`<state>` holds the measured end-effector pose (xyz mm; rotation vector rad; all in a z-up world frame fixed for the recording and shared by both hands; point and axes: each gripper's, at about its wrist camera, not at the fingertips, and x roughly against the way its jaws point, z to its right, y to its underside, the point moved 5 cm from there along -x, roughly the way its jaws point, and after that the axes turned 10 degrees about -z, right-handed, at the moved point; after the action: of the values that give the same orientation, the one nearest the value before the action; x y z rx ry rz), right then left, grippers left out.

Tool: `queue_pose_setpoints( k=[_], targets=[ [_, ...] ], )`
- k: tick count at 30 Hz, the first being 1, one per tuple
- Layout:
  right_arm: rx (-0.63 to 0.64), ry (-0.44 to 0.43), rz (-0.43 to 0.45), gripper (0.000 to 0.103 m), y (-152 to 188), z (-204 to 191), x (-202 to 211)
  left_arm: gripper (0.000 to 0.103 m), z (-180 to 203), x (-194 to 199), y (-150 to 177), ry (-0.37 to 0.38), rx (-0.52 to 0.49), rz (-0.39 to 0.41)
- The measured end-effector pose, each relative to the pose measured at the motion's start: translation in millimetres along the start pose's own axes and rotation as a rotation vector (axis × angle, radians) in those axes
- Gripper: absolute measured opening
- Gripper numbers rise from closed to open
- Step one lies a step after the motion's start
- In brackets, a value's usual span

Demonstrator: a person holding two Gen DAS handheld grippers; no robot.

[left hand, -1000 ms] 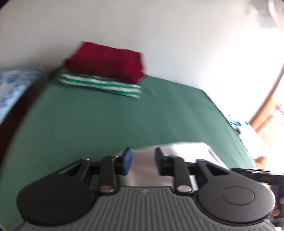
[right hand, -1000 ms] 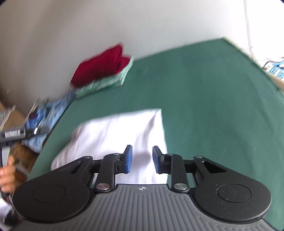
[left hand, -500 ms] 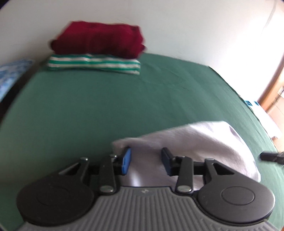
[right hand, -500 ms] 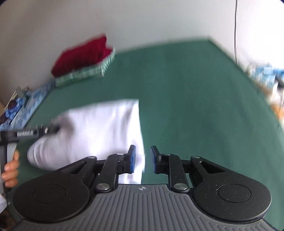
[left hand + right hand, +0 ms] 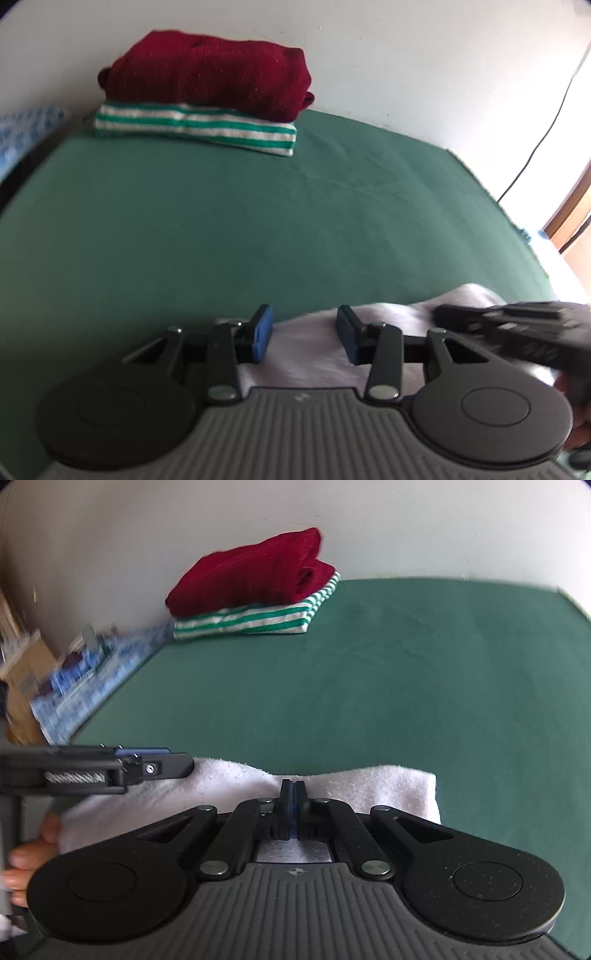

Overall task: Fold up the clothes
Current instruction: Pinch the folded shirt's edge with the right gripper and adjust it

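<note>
In the left wrist view, the left gripper (image 5: 303, 334) hung with its jaws parted and opening, the blue pads (image 5: 261, 333) clear of cloth on both sides; the white towel (image 5: 388, 332) lay just ahead of and beneath them on the green table cover (image 5: 258, 221), its near edge running between the fingers without being pinched. To the right of those tongs the right gripper (image 5: 517, 325) showed as a dark blur over the towel's far end. Well ahead, against the wall, a folded maroon sweater (image 5: 207, 72) sat on a folded green-striped shirt (image 5: 195, 127). In the right wrist view, the right gripper (image 5: 293, 799) was clenched tight, its jaws together at the towel's (image 5: 369, 786) far edge, where the cloth dipped into a small pucker; it looked pinched there, though the fold hid how much fabric was caught. To the left of these tongs the left gripper (image 5: 122, 766) reached over the towel's other end, with the person's hand (image 5: 31, 853) below it. The towel looked soft, light and limp, thick enough in its folded layers to sag if lifted from one point, so I judged it best taken at the two ends of one edge, all layers pinched together. The stack (image 5: 255, 590) stood well ahead and left.
</note>
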<state>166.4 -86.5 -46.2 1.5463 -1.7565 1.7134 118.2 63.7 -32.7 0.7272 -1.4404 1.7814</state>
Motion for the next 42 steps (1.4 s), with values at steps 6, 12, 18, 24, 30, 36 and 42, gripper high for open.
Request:
queue_pose_setpoints(
  k=[6,12,18,24,30,36,42],
  targets=[
    [-0.202,-0.042,0.076,0.015,23.6,16.7,57.3,0.046,-26.3,31.5,2.3,-0.062,0.035,0.054],
    [-0.237,-0.02,0.045,0.0,52.8,27.2,53.7,0.047,-0.9,25.9,21.6,-0.029,-0.011,0.009],
    [-0.308,-0.11,0.073,0.016,52.1,33.3,97.5,0.045,-4.7,36.0,31.6,-0.107,-0.023,-0.002],
    [-0.268,-0.142,-0.005,0.015,76.1,19.4,87.7,0.047,18.8,71.5,56.3,-0.026,-0.018,0.017],
    [-0.256,-0.043,0.006,0.0,87.8,33.0,92.9,0.068,12.6,64.2,78.2,-0.202,-0.023,-0.017],
    [-0.328,-0.086,0.027,0.052,84.0,54.5,108.3,0.06,1.3,84.1,76.8,-0.1,0.089,-0.064],
    [-0.405,-0.2,-0.072,0.052,88.3,85.7,101.5,0.073,9.1,77.7,78.6,-0.118,0.138,-0.066]
  ],
)
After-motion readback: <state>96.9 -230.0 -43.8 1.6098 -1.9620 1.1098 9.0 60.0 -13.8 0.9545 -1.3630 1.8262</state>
